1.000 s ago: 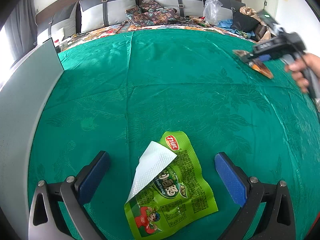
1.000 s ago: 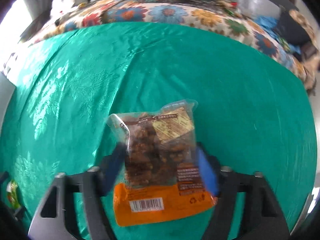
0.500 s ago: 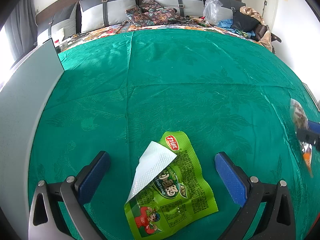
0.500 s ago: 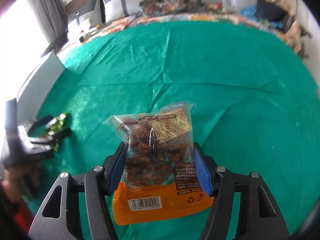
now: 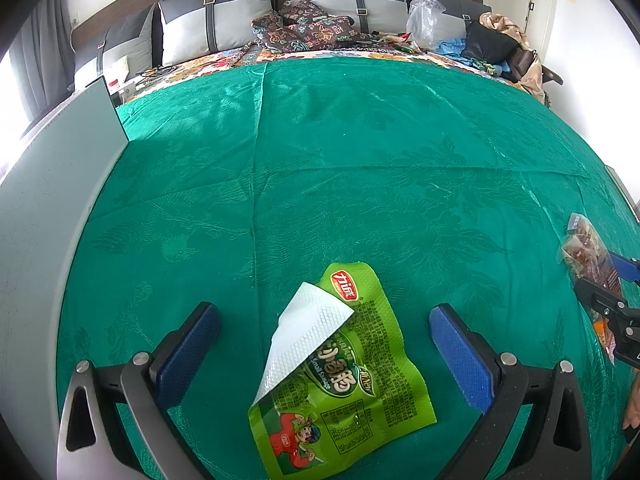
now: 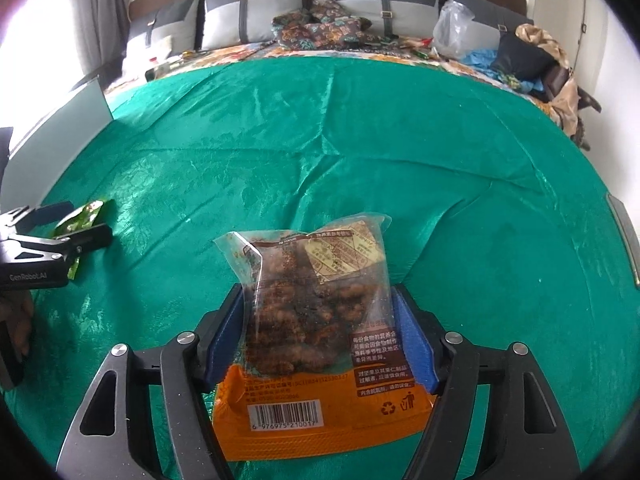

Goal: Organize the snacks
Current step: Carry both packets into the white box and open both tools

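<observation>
A green snack packet [image 5: 340, 376] with a white folded corner lies flat on the green cloth [image 5: 360, 184], between the wide-open fingers of my left gripper [image 5: 324, 344]. It also shows in the right wrist view [image 6: 80, 224] with the left gripper [image 6: 68, 228] around it. My right gripper [image 6: 320, 336] is shut on a clear and orange packet of brown snacks [image 6: 316, 320], held above the cloth. That packet also shows in the left wrist view [image 5: 588, 252] at the far right edge, in the right gripper [image 5: 608, 288].
A grey panel [image 5: 44, 216] stands along the left edge of the cloth. Beyond the cloth are pillows [image 5: 216, 28], a patterned bundle [image 5: 304, 32], a plastic bag [image 5: 424, 20] and piled clothes [image 5: 500, 48].
My right gripper has swung with its packet from the far right down to the near right of the cloth, now facing the bed head. My left gripper and the green packet have stayed still.
</observation>
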`<state>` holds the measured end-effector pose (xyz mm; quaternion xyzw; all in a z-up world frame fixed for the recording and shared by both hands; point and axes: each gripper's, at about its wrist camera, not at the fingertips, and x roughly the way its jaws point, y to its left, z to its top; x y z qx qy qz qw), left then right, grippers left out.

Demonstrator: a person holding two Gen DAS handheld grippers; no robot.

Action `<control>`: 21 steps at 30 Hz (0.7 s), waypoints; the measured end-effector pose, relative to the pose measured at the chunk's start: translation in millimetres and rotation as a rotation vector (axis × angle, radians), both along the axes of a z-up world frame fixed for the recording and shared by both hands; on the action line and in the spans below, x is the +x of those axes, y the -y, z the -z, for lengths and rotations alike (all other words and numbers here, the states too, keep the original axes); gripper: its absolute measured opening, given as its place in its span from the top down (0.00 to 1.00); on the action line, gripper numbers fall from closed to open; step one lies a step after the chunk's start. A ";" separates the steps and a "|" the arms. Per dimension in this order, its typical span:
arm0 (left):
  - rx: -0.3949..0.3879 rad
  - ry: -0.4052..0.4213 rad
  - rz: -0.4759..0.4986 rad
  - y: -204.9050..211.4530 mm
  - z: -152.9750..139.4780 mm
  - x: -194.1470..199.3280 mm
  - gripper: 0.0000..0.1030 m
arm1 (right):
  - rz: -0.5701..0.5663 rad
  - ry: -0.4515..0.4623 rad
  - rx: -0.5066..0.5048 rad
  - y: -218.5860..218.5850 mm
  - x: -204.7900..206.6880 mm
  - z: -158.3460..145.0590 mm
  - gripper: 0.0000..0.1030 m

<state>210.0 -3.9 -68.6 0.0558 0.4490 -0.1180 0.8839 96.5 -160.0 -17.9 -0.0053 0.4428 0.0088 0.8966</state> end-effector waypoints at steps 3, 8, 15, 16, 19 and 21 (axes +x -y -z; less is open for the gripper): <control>0.004 0.001 0.000 0.1 0.1 -0.2 0.00 | 0.001 -0.004 -0.009 -2.4 1.8 0.7 0.28; 0.023 -0.071 0.049 -0.8 -3.6 4.0 0.12 | 0.034 -0.136 0.043 2.8 14.4 -10.0 0.34; -0.119 -0.132 0.063 -33.7 -25.3 -20.7 0.48 | 0.070 -0.078 0.269 30.8 -23.0 -62.9 0.35; -0.156 -0.133 0.054 -41.0 -31.9 -29.4 0.48 | 0.071 -0.071 0.284 30.6 -29.4 -67.6 0.35; -0.264 -0.096 0.029 -61.8 -65.9 -56.0 0.48 | 0.067 -0.068 0.330 22.7 -37.3 -75.7 0.35; -0.347 -0.057 0.012 -85.7 -98.8 -74.2 0.48 | 0.045 -0.074 0.359 8.9 -36.6 -82.0 0.35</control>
